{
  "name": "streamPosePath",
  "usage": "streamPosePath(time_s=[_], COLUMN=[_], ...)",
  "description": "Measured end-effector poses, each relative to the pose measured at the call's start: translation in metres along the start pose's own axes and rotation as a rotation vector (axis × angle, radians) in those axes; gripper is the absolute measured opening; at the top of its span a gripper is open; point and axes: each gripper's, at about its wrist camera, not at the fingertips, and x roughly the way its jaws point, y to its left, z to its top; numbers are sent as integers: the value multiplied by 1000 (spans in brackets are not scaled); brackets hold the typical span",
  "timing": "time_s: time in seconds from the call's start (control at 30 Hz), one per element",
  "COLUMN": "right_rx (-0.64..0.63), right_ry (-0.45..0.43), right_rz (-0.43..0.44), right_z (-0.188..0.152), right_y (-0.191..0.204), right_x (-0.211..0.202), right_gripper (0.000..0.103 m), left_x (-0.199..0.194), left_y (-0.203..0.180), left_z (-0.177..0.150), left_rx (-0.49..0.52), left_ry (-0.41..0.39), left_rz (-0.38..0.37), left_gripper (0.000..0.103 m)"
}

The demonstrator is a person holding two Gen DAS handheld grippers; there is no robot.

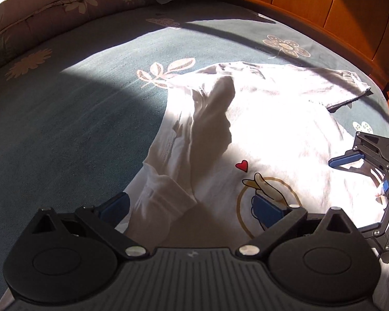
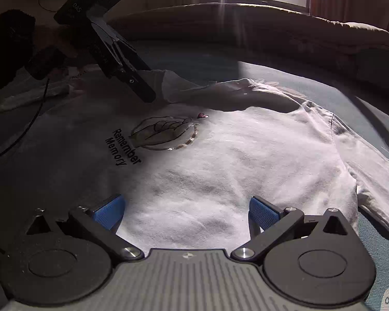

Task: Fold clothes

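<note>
My left tool [image 1: 192,207] sits wide open and empty, its pads straddling the folded-in sleeve [image 1: 166,197] of the white T-shirt [image 1: 272,129]. My right tool [image 2: 185,213] is equally spread, gripping nothing, low over the shirt's body. The shirt lies flat on the bed [image 1: 64,119], print up. I judge I should pinch sleeve and side seam together, then carry the fold over evenly, keeping the far sleeve [image 1: 345,88] flat.

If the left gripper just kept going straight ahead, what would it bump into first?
Most likely the folded-over sleeve of the white T-shirt, which lies right between the open left gripper and the bed beyond. Depth is hard to judge, so it might skim over it.
</note>
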Motion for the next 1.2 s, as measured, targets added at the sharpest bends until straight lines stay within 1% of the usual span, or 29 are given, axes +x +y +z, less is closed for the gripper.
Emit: streamPosePath(time_s=[0.03, 0.07, 0.13, 0.2, 0.3, 0.4, 0.47, 0.5, 0.53, 0.57, 0.6, 0.67, 0.7, 0.73, 0.77, 0.8, 0.83, 0.87, 0.9, 1.0, 1.07, 1.13, 1.2], right_rx=[0, 0, 0, 0, 0, 1, 2, 2, 2, 2, 2, 3, 2, 2, 2, 2, 2, 2, 3, 3, 4, 4, 5], right_ry=[0, 0, 0, 0, -2, -4, -5, -6, -6, -7, -8, -8, -8, -8, -8, -9, -10, -11, -12, -12, -13, -13, -13], right_rz=[0, 0, 0, 0, 1, 2, 2, 3, 3, 3, 3, 4, 4, 4, 4, 4, 4, 4, 4, 4, 4, 4, 4], right_z=[0, 0, 0, 0, 0, -1, -1, -1, -1, -1, -1, -1, -1, -1, -1, -1, -1, -1, -1, -1, -1, -1, -1], right_y=[0, 0, 0, 0, 0, -1, -1, -1, -1, -1, -1, -1, -1, -1, -1, -1, -1, -1, -1, -1, -1, -1, -1], right_x=[0, 0, 0, 0, 0, 0, 0, 0, -1, -1, -1, 0, 0, 0, 1, 1, 1, 1, 1, 1, 1, 1, 2], right_gripper=[103, 103, 103, 103, 103, 103, 103, 103, 103, 103, 103, 103, 103, 103, 103, 103, 103, 103, 103, 103, 103, 103, 103], left_x=[0, 2, 7, 13, 16, 14, 12, 9, 5, 1, 1, 7, 9, 10, 11, 11, 12, 11, 10, 5, 0, -5, -8], left_y=[2, 4, 8, 17, 32, 50, 61, 63, 63, 60, 58, 55, 54, 55, 60, 66, 72, 78, 78, 68, 69, 75, 83], left_z=[1, 0, -4, -12, -24, -26, -27, -27, -28, -29, -30, -33, -34, -35, -35, -36, -37, -40, -40, -36, -30, -22, -12], left_rx=[-8, -12, -29, -59, -93, -173, -243, -276, -280, -257, -237, -215, -204, -202, -225, -260, -296, -332, -347, -294, -300, -307, -324], left_ry=[-2, 2, 15, 33, 0, -53, -85, -102, -125, -140, -137, -98, -85, -95, -111, -125, -138, -149, -158, -175, -211, -241, -264], left_rz=[-29, -53, -66, -56, -87, -129, -144, -146, -159, -185, -200, -196, -192, -184, -175, -155, -136, -124, -113, -72, -52, -6, 43], left_gripper=[92, 90, 86, 85, 85, 84, 77, 71, 69, 69, 69, 69, 65, 60, 58, 45, 30, 24, 20, 18, 15, 11, 11])
